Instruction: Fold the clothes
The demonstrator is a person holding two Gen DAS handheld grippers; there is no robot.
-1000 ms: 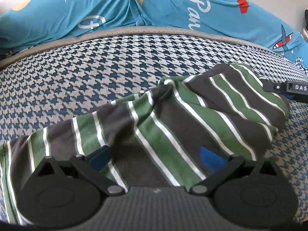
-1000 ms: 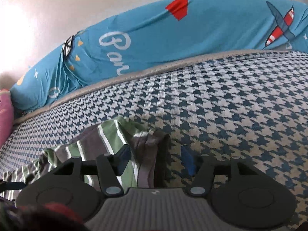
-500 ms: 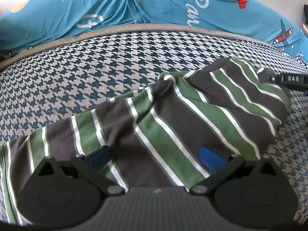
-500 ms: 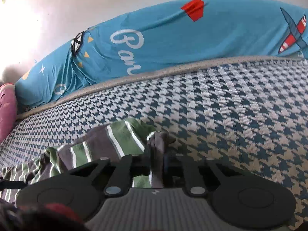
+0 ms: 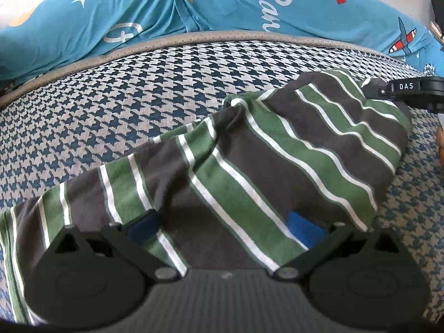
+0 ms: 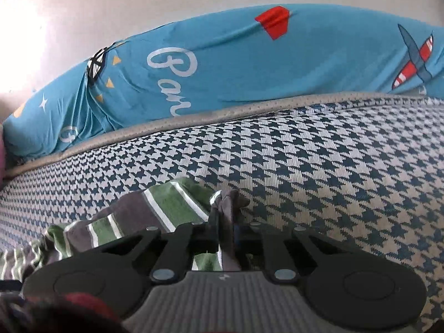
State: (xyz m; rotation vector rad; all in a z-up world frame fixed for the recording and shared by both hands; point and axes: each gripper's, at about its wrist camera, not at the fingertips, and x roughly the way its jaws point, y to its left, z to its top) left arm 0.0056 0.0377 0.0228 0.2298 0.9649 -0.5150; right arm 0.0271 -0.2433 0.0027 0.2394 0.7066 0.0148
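In the left wrist view we see the striped garment (image 5: pixel 277 149), grey and green with thin white lines, lying rumpled across a houndstooth mattress (image 5: pixel 116 97). The left tongs (image 5: pixel 224 229) stand spread wide above it, their blue pads (image 5: pixel 304 229) far apart with the cloth running between and beneath them; we cannot tell whether they touch the fabric. At the far right corner of the garment we see the tip of the other tool, the right tongs (image 5: pixel 399 90), with "DAS" printed on it, sitting at the cloth's edge. Behind the mattress, along its grey piped border, lies blue bedding (image 5: pixel 236 8) printed with a star, white lettering and a small plane.

In the right wrist view the right tongs (image 6: pixel 226 240) are drawn close together, pinching a bunched fold of the striped garment (image 6: pixel 166 208) that stands up between the fingers. The rest of the cloth trails off to the left over the houndstooth mattress (image 6: pixel 333 172). The blue bedding (image 6: pixel 249 63) lies beyond, against a pale wall (image 6: pixel 138 2).
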